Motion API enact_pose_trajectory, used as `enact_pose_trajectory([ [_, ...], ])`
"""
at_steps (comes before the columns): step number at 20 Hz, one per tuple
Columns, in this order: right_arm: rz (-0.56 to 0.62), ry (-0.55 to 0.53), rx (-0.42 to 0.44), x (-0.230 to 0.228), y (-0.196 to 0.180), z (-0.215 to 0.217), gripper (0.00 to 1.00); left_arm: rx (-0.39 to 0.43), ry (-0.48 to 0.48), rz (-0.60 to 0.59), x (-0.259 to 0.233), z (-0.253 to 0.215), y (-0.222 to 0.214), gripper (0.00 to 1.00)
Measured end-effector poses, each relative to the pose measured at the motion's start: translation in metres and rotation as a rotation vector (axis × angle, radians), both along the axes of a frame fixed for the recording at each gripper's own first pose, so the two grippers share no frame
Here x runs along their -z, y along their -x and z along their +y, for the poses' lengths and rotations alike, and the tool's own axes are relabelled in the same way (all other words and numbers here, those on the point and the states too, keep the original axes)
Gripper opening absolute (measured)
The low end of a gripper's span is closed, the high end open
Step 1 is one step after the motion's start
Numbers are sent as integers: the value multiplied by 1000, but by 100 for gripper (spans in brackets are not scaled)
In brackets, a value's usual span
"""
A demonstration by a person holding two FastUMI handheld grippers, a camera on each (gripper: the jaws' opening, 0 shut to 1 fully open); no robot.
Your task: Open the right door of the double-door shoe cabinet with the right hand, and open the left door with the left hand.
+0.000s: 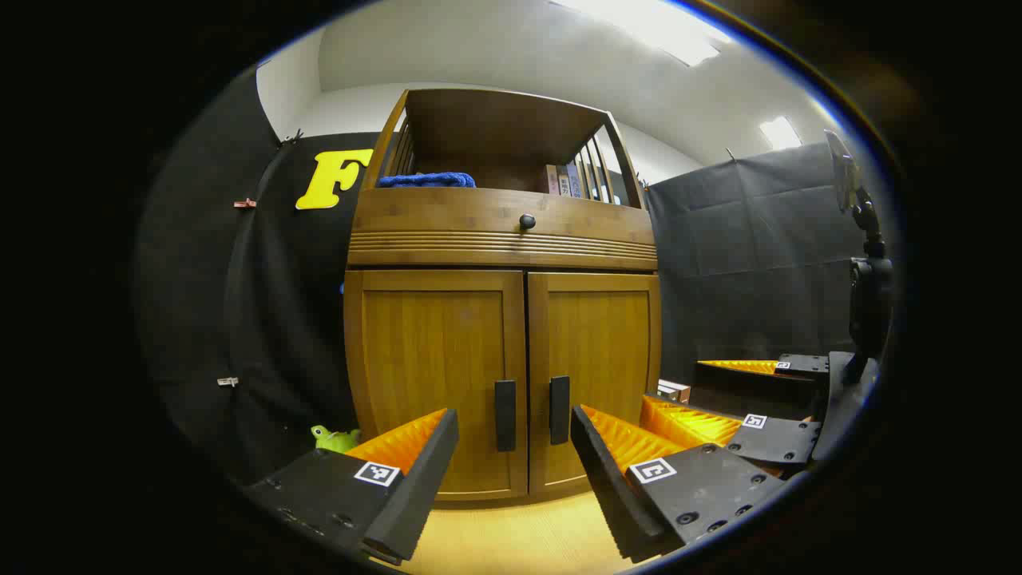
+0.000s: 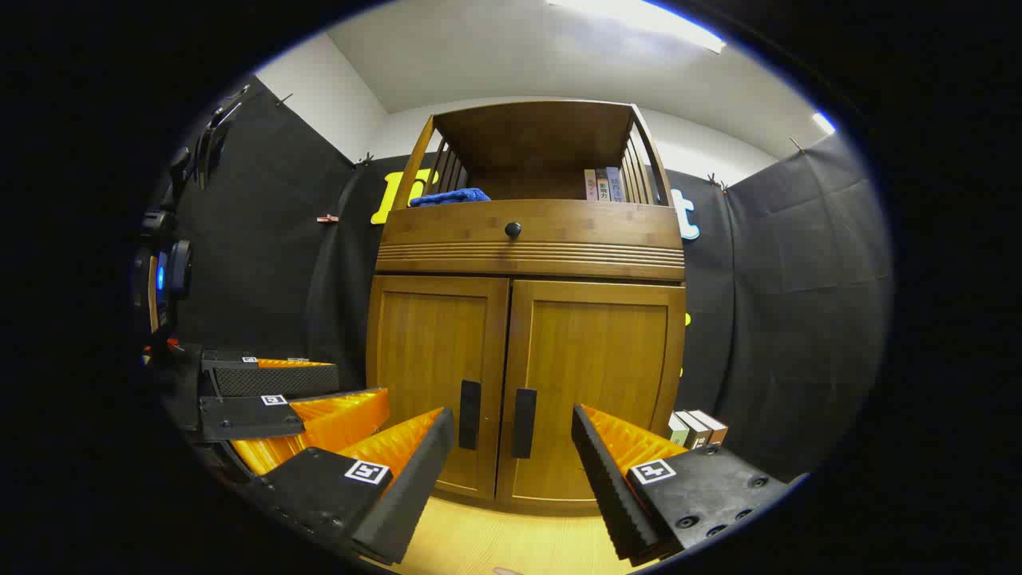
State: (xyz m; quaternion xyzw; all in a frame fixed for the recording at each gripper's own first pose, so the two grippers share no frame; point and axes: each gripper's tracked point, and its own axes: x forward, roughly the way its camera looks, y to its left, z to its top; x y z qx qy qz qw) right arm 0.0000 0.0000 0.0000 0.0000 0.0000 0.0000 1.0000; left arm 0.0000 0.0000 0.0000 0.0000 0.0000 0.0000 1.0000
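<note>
In the left gripper view, far left and low against the black cloth wall, a small green toy [image 1: 334, 438] sits on the floor beside the shoe cabinet [image 1: 503, 239]. Your left gripper [image 1: 515, 463] hangs in front of the cabinet with its fingers spread wide and nothing between them; both door handles show in the gap. The left door [image 1: 435, 359] is closed, its dark upright handle [image 1: 505, 415] at its inner edge, and the right door [image 1: 603, 351] next to it is closed too, with its own handle [image 1: 560, 410] just across the seam. Above the doors runs a drawer front with a round black knob [image 1: 527, 221], and on the open shelf at the top lie a blue cloth [image 1: 427, 180] to the left and a few books [image 1: 563, 180] to the right. Further right in this view, your other gripper shows close beside, also held apart from the cabinet. In the right gripper view, your right gripper [image 2: 511, 471] is likewise wide open and empty, facing the closed doors from a little way off, touching neither handle. To the right of the cabinet's foot, some small boxes [image 2: 696, 428] stand on the pale floor [image 2: 511, 543] by the cloth wall.
</note>
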Motion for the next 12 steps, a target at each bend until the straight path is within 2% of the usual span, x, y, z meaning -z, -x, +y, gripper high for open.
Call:
enact_pose_trajectory([
  [2,-5,-4,-3,0,0,1,92,-5,-2,2,0,2,1,89],
  [4,-9,-1,0,-1,1,0,94,-10,-3,2,0,3,2,92],
  [6,-12,-5,0,-2,1,0,94,-13,-3,3,1,4,2,89],
  [8,-15,-5,-2,-3,2,1,94,-16,-4,2,1,6,3,92],
  [12,-27,0,-3,-6,5,2,94,-18,-2,-3,-1,6,4,92],
])
